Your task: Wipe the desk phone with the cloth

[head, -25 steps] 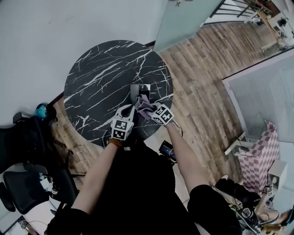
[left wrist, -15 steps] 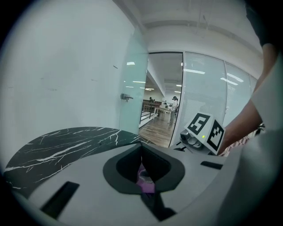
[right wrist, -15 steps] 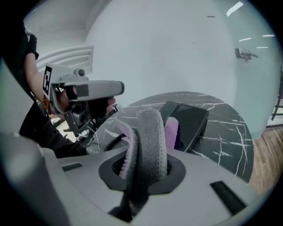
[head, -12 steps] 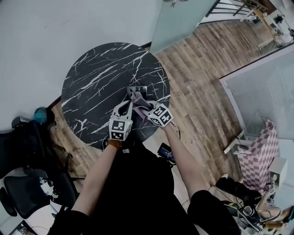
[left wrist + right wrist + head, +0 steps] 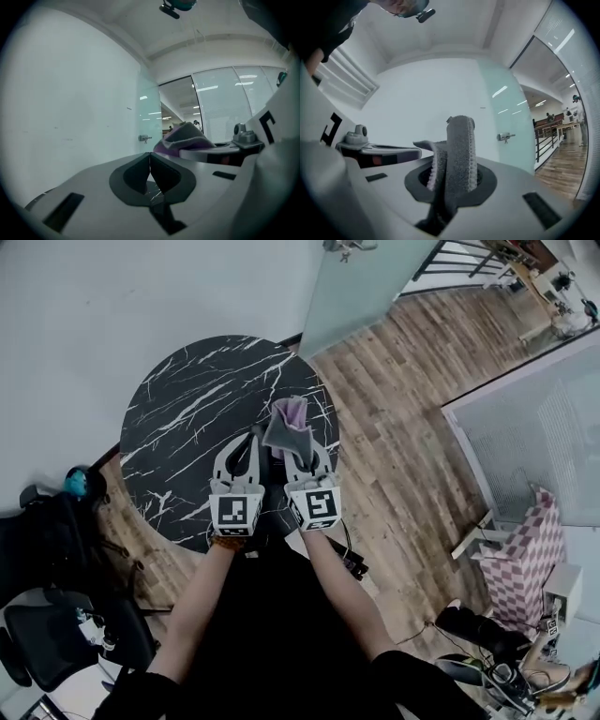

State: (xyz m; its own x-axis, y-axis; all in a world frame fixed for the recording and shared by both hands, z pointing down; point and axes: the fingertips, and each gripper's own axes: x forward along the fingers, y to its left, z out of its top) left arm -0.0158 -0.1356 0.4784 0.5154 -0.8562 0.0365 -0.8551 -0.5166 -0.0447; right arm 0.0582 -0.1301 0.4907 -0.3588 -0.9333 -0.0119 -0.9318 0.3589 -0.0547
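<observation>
The right claw (image 5: 452, 176) pinches the grey-and-lilac cloth (image 5: 289, 423) and holds it above the round black marble counter (image 5: 187, 399). Just beside it, the left claw (image 5: 150, 165) is pressed together on nothing. Claws and cloth cover the counter's near middle, so the desk phone cannot be made out. A black office chair (image 5: 47, 615) stands to the left on the wooden floor (image 5: 403, 399).

The left gripper (image 5: 246, 442) and right gripper (image 5: 298, 457) sat side by side above the near edge of the table (image 5: 178, 409). The cloth (image 5: 289, 423) stood between the right one's jaws, ahead of both and apparently off the tabletop.
</observation>
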